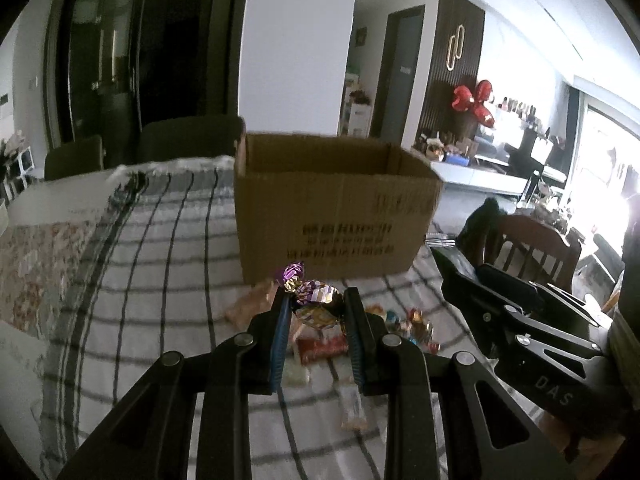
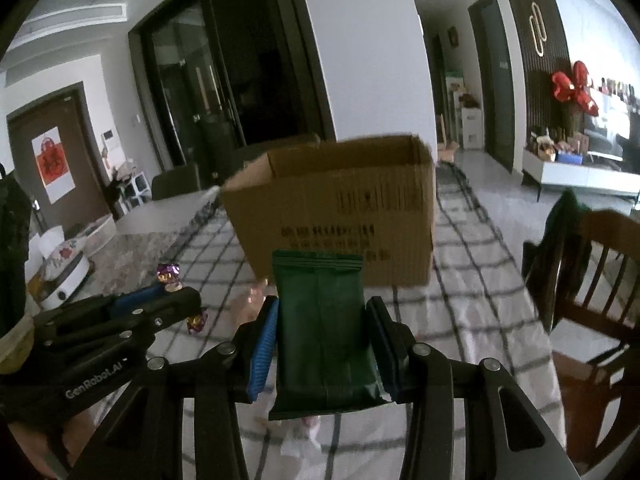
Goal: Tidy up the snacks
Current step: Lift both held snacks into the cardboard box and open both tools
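Note:
My left gripper (image 1: 316, 298) is shut on a purple and gold wrapped candy (image 1: 310, 292), held above the checked tablecloth (image 1: 160, 280). My right gripper (image 2: 322, 304) is shut on a dark green snack packet (image 2: 322, 332) that stands upright between its blue pads. An open cardboard box (image 1: 336, 208) stands on the table just ahead of both grippers, and it also shows in the right wrist view as the cardboard box (image 2: 340, 208). Several loose wrapped snacks (image 1: 404, 324) lie on the cloth below the left gripper. The left gripper (image 2: 168, 298) with its candy shows at the right wrist view's left.
A wooden chair (image 2: 592, 276) stands at the table's right side, with a dark garment over it. Dark chairs (image 1: 188, 140) stand behind the table. A flowered cloth (image 1: 36, 264) covers the table's left part. The right gripper (image 1: 500, 292) is close on the left one's right.

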`<state>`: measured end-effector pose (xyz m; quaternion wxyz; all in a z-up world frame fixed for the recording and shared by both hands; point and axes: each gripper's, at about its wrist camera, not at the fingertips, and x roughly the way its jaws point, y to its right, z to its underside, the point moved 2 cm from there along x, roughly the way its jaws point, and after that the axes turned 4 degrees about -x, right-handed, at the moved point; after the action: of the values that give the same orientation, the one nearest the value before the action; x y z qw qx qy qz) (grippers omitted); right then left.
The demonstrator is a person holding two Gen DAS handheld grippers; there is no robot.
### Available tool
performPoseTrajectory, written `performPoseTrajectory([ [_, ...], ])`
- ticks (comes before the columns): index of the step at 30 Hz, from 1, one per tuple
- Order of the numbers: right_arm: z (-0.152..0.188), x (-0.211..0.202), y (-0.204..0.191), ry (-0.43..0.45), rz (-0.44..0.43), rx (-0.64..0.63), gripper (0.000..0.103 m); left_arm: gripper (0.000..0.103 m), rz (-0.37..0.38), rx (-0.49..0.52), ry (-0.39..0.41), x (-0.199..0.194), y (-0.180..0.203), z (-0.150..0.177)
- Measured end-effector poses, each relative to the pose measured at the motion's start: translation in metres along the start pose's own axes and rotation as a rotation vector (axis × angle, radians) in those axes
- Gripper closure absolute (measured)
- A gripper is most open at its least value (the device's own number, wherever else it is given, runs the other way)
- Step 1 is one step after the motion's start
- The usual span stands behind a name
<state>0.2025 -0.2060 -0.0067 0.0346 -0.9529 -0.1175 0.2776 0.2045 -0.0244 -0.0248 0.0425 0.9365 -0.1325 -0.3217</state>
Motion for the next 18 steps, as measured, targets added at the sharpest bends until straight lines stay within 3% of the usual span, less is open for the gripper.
performPoseTrajectory([
  [18, -0.092, 0.021, 0.017, 0.135, 0.016, -0.035, 0.058, 0.076, 0.014, 0.062, 0.152, 0.022, 0.011, -0.098],
])
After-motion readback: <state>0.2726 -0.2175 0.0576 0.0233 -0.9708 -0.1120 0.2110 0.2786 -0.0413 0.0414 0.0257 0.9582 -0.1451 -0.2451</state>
